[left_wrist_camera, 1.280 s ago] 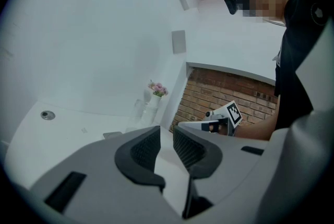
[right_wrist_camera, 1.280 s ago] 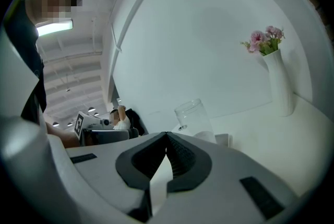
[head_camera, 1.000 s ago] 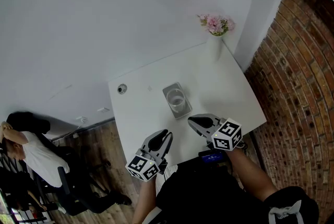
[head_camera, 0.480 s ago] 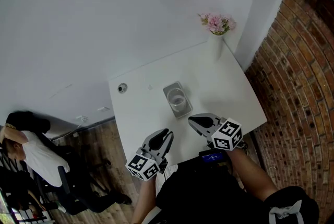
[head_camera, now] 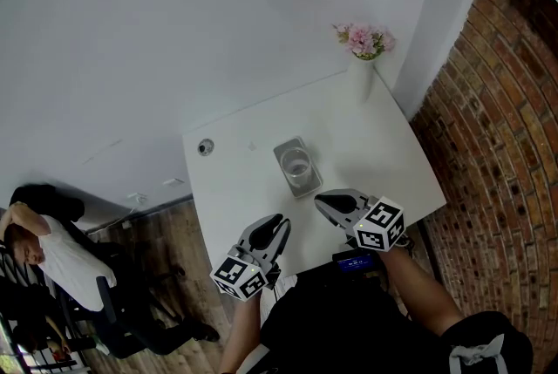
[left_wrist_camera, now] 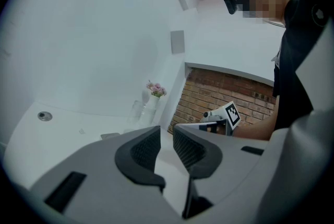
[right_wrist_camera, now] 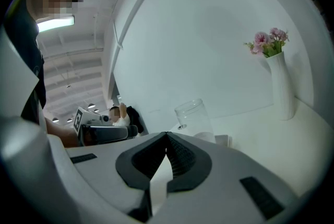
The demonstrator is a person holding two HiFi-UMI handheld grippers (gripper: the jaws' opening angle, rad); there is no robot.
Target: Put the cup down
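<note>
Clear glass: the cup stands upright on a grey square tray near the middle of the white table. Its long axis is vertical and its open mouth points up. Neither claw touches it.

I read the left gripper at the near table edge, aimed across the table toward the cup and tipped slightly downward. Its jaws stand a narrow gap apart with nothing between them.

The right gripper is beside it, nearer the cup and well short of the tray, aimed the same way. Its jaws are pressed together and empty. In the right gripper view the cup rises just beyond the closed tips.

A white vase stands at the far corner.
</note>
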